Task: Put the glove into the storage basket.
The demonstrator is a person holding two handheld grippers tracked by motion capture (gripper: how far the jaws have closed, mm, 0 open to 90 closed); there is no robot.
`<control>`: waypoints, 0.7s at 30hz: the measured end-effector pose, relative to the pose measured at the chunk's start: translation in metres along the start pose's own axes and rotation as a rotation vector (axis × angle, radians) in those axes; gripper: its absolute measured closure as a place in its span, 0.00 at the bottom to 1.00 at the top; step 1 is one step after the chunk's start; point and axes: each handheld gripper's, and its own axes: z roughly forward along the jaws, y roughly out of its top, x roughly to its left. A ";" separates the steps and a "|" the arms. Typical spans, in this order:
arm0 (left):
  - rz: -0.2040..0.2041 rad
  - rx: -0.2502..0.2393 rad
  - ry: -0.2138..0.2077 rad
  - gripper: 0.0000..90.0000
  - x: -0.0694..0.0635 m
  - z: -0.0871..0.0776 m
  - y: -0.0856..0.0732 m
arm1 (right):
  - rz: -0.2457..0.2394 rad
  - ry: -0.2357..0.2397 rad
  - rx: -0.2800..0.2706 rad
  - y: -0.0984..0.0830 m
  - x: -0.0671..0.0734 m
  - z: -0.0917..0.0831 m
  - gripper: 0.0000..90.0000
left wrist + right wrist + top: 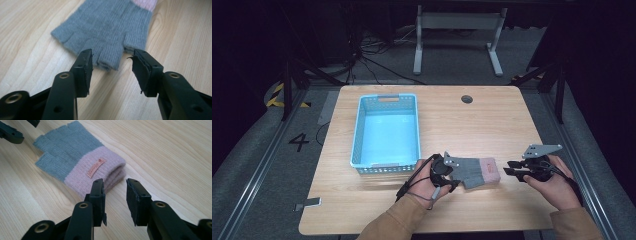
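A grey fingerless glove (477,171) with a pink cuff lies flat on the wooden table (472,120), near its front edge. My left gripper (455,175) is at the glove's finger end, jaws open. In the left gripper view the knitted finger stubs of the glove (107,27) lie just ahead of my left gripper (112,56), untouched by the pads. My right gripper (508,167) is at the cuff end, also open. In the right gripper view the pink cuff of the glove (72,157), with a small sewn label, lies just beyond my right gripper (115,182).
A light blue perforated basket (357,130) stands on the table's left half, behind my left hand. A round cable hole (467,99) sits near the far edge. Bare wood stretches across the right half and the front strip.
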 end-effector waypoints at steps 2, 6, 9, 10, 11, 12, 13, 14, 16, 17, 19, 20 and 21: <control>0.003 -0.008 0.004 0.54 -0.002 -0.001 0.002 | 0.012 -0.006 -0.007 -0.002 -0.002 -0.002 0.74; 0.007 -0.001 0.001 0.47 -0.004 0.000 0.007 | 0.031 -0.015 -0.012 -0.005 -0.006 -0.007 0.71; -0.001 -0.016 0.002 0.40 -0.004 0.000 0.011 | 0.050 -0.006 -0.001 -0.007 -0.008 -0.006 0.67; -0.012 -0.027 0.001 0.39 -0.005 -0.001 0.013 | 0.054 -0.004 0.002 -0.007 -0.009 -0.006 0.66; -0.016 -0.032 -0.004 0.37 -0.006 0.000 0.014 | 0.061 -0.001 0.008 -0.008 -0.010 -0.006 0.63; -0.014 -0.035 -0.005 0.36 -0.006 0.000 0.015 | 0.065 0.001 0.009 -0.009 -0.012 -0.006 0.60; -0.011 -0.035 -0.002 0.34 -0.007 0.000 0.017 | 0.073 -0.004 0.012 -0.009 -0.013 -0.006 0.59; -0.005 -0.036 -0.003 0.33 -0.007 0.002 0.019 | 0.075 -0.012 0.004 -0.010 -0.015 -0.006 0.57; -0.003 -0.036 -0.010 0.32 -0.007 0.003 0.022 | 0.087 -0.021 -0.015 -0.011 -0.018 -0.008 0.53; -0.002 -0.041 -0.011 0.31 -0.007 0.005 0.024 | 0.089 -0.024 -0.016 -0.012 -0.018 -0.009 0.52; 0.002 -0.044 -0.008 0.30 -0.008 0.007 0.029 | 0.085 -0.036 -0.026 -0.013 -0.020 -0.010 0.51; 0.003 -0.045 -0.005 0.28 -0.008 0.008 0.031 | 0.086 -0.036 -0.030 -0.013 -0.022 -0.012 0.51; 0.006 -0.039 -0.004 0.27 -0.009 0.010 0.033 | 0.088 -0.037 -0.034 -0.013 -0.022 -0.013 0.51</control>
